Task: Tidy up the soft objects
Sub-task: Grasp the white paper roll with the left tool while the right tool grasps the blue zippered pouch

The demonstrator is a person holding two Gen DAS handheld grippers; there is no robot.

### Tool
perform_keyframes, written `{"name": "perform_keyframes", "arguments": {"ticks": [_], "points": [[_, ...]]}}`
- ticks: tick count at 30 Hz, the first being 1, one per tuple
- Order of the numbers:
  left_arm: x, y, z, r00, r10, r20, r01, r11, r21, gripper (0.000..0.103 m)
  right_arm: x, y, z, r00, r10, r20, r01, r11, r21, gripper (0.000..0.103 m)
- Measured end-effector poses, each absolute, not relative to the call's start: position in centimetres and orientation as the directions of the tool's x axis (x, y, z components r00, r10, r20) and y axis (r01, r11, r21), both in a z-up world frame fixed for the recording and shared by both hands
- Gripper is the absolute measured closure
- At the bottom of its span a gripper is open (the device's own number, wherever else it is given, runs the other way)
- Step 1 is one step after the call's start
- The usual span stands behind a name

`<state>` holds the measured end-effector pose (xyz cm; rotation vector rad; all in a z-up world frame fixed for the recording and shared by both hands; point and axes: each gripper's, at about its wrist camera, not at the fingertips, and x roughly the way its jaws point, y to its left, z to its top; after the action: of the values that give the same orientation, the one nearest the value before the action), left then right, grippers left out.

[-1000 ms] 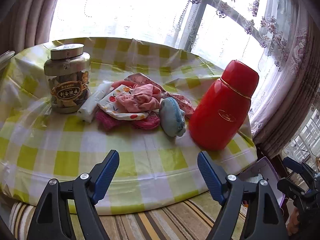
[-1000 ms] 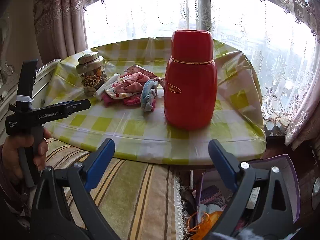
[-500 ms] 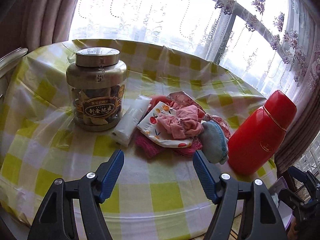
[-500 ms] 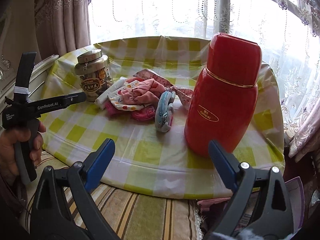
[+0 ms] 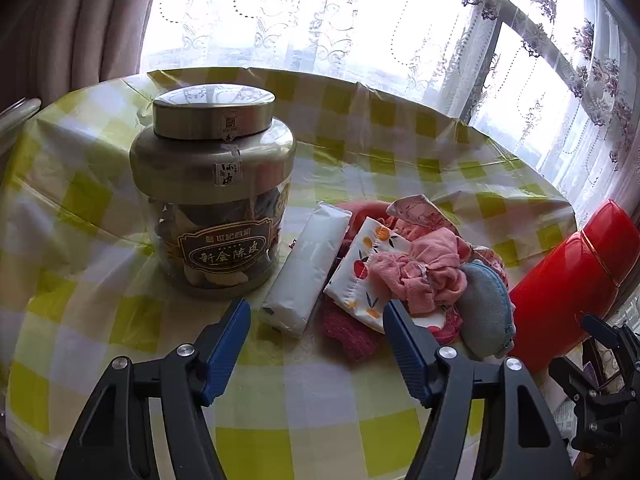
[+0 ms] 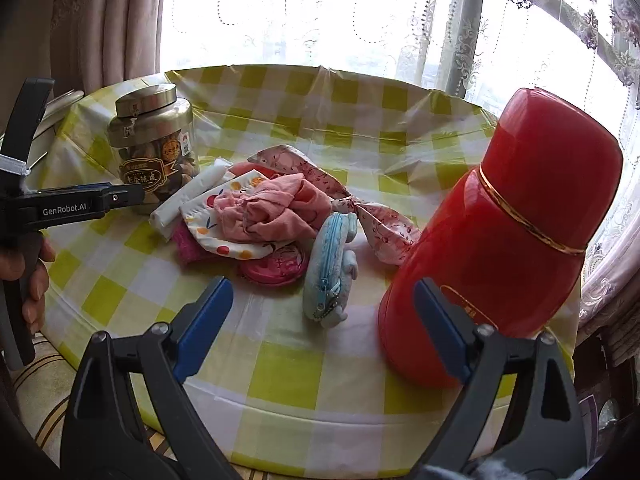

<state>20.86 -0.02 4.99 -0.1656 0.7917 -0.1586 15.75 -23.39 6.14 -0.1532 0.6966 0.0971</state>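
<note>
Both left gripper [image 5: 316, 320] and right gripper [image 6: 324, 300] jaws apart, empty. Pink cloth [image 5: 424, 272] atop pile beside jar [image 5: 212, 200]: light, floppy; likely pinch a raised fold.

From my left tongs [image 5: 316, 312] I've open checked surface [image 5: 316, 396] up to the tissue pack [image 5: 304, 276]. Jar [image 5: 212, 208] blocks the left, red flask [image 6: 504, 236] walls off the right. Betw. them the soft pile [image 6: 264, 212] is reachable from the front, blue pouch [image 6: 328, 268] nearest.
</note>
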Motion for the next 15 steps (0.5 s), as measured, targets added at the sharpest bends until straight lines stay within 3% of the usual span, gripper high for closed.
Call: {"name": "perform_keyframes", "arguments": {"ticks": [15], "points": [[25.0,-0.9,0.7,0.626,-0.132,-0.769,0.113,0.991,-0.078,0.041,19.6,-21.0,2.4,0.766,-0.092,-0.637,-0.126,0.949,-0.289,0.013]]}}
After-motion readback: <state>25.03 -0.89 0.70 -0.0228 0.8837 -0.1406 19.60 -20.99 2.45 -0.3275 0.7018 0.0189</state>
